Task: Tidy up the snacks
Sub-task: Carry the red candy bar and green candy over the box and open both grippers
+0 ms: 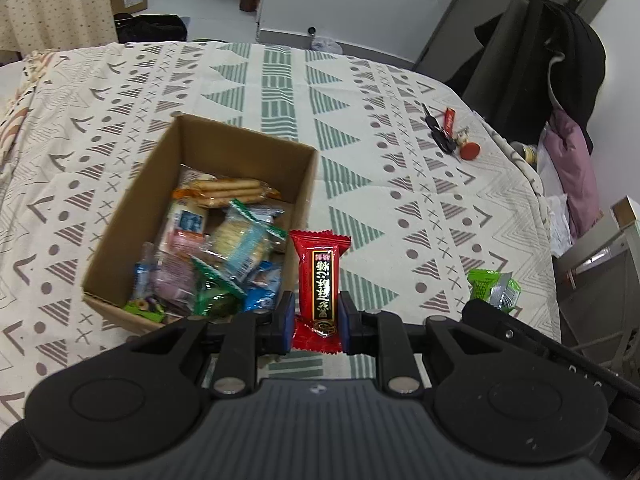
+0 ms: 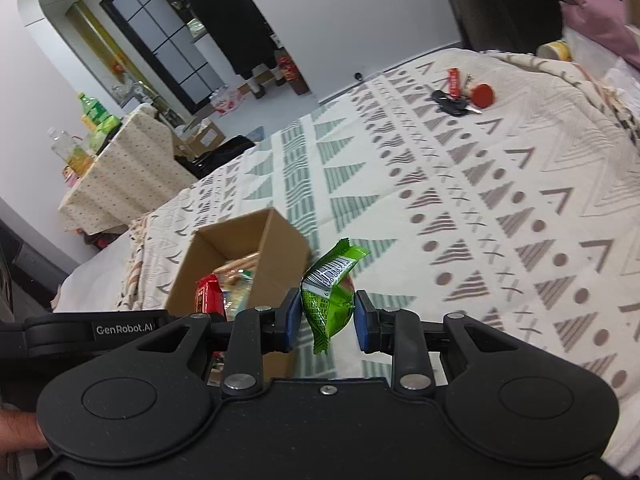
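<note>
My left gripper (image 1: 318, 322) is shut on a red snack packet (image 1: 320, 280) with a black label, held just right of an open cardboard box (image 1: 132, 200). Several wrapped snacks (image 1: 224, 248) fill that box. My right gripper (image 2: 327, 320) is shut on a green snack packet (image 2: 330, 292), held above the patterned tablecloth (image 2: 480, 200) to the right of the cardboard box (image 2: 276, 256). The red snack packet (image 2: 209, 294) shows at the left in the right wrist view. The green snack packet (image 1: 494, 286) shows at the right in the left wrist view.
A bunch of keys (image 1: 444, 134) with a red tag and a red round disc (image 1: 469, 151) lies at the far right of the table. A chair with dark clothing (image 1: 560, 60) stands past the right edge. A second covered table with bottles (image 2: 92, 120) stands at the back left.
</note>
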`<state>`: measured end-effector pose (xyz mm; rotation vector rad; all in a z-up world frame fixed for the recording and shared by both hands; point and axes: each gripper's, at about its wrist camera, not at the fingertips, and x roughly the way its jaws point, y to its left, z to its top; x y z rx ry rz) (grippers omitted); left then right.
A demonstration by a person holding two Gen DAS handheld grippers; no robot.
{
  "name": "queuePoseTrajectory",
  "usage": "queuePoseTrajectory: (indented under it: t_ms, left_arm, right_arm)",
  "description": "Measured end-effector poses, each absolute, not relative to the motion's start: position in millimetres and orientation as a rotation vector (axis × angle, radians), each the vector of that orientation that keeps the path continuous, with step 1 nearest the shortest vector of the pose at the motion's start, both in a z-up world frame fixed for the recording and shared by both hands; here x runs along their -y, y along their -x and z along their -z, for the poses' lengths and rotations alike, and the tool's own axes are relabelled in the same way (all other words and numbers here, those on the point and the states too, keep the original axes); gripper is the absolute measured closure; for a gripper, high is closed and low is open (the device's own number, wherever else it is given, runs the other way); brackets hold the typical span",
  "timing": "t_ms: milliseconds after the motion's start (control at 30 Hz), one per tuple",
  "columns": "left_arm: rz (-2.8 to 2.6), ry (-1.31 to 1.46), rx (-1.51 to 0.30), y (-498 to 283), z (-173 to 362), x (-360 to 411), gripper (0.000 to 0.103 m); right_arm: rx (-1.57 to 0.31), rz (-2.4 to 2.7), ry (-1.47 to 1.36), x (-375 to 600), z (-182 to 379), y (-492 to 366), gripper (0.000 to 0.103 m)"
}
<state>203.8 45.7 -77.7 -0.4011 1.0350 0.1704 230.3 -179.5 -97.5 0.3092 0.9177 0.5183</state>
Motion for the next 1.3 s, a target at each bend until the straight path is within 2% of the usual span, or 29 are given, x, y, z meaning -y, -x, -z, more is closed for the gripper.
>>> queuePoseTrajectory:
  t_ms: [633, 1133, 1300]
  left_arm:
    - [-0.265, 0.507, -0.996, -195.8, 76.4, -131.7, 0.082]
    - [-0.242, 0.562, -1.007, -217.2, 91.7, -163.4, 0.082]
    - [-0.240, 0.552, -1.023, -216.9, 93.1, -172.7, 0.079]
  right_arm:
    - [-0.948, -0.610, -0.256, 104.5, 90.5, -246.6, 0.076]
    - [-0.976, -0.627, -0.207, 54.0, 90.0, -270.4, 0.076]
    - [-0.971, -0.628, -0.194, 39.8, 87.9, -275.9, 0.075]
